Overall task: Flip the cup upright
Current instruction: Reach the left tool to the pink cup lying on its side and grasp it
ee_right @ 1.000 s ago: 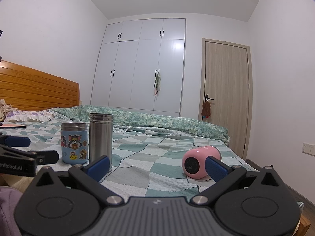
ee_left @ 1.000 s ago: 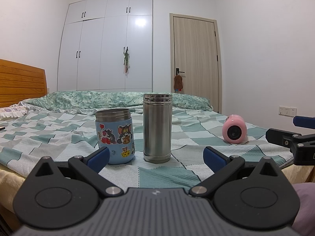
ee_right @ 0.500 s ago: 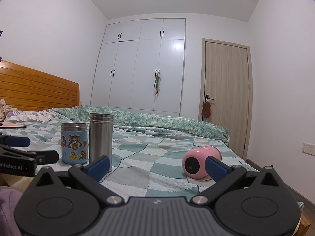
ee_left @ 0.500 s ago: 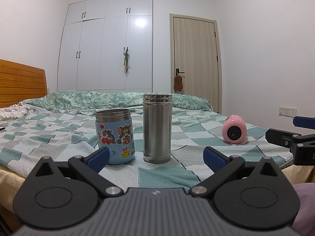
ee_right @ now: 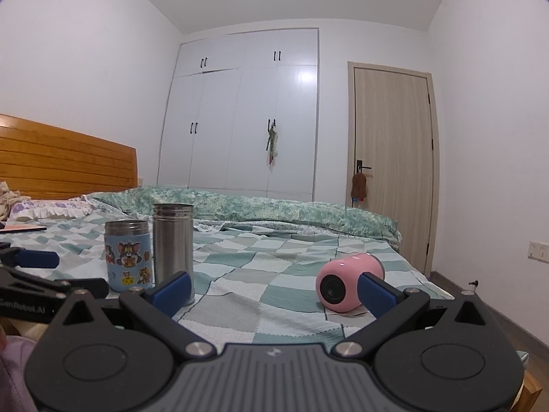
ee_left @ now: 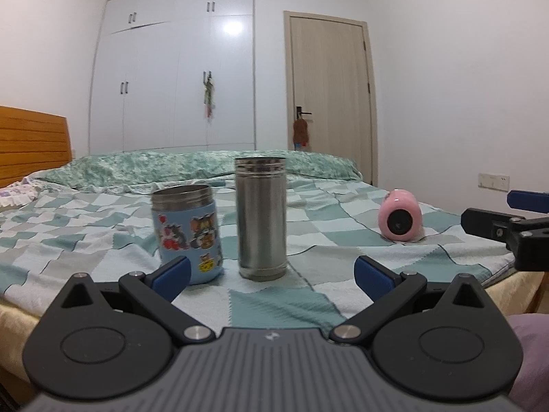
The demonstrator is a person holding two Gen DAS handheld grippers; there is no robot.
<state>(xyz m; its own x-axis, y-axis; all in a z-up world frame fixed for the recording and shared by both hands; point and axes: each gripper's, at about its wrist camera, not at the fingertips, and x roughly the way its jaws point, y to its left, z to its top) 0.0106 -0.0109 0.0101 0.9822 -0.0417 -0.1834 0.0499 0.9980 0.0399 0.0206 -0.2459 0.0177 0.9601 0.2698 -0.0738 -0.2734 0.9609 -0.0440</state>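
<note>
Blue rubber pads tip my black fingers, and both pairs stand spread wide with nothing between them. My left gripper (ee_left: pixel 271 271) hangs low over the near edge of the bed (ee_left: pixel 281 305), which wears a checked green, grey and white cover. My right gripper (ee_right: pixel 272 290) sits to its right at about the same height; one of its pads (ee_right: pixel 375 292) overlaps the pink cup in its own view, though I cannot tell whether they touch.

Just beyond my left fingers stand two upright containers, close side by side: a short blue jar with cartoon stickers (ee_left: pixel 188 233) and a taller plain steel flask (ee_left: pixel 261 218), both open at the top. The left view is slightly blurred.

The pink cup (ee_right: pixel 343 283) lies on its side on the cover, well apart from the two containers, over towards the right edge of the bed, its dark round end facing me.

Farther back a rumpled green patterned quilt (ee_right: pixel 274 211) runs across the bed, with a wooden headboard (ee_right: pixel 65 163) on the left. Behind are white wardrobe doors (ee_right: pixel 247 116) and a closed pale wooden door (ee_right: pixel 393 168)
</note>
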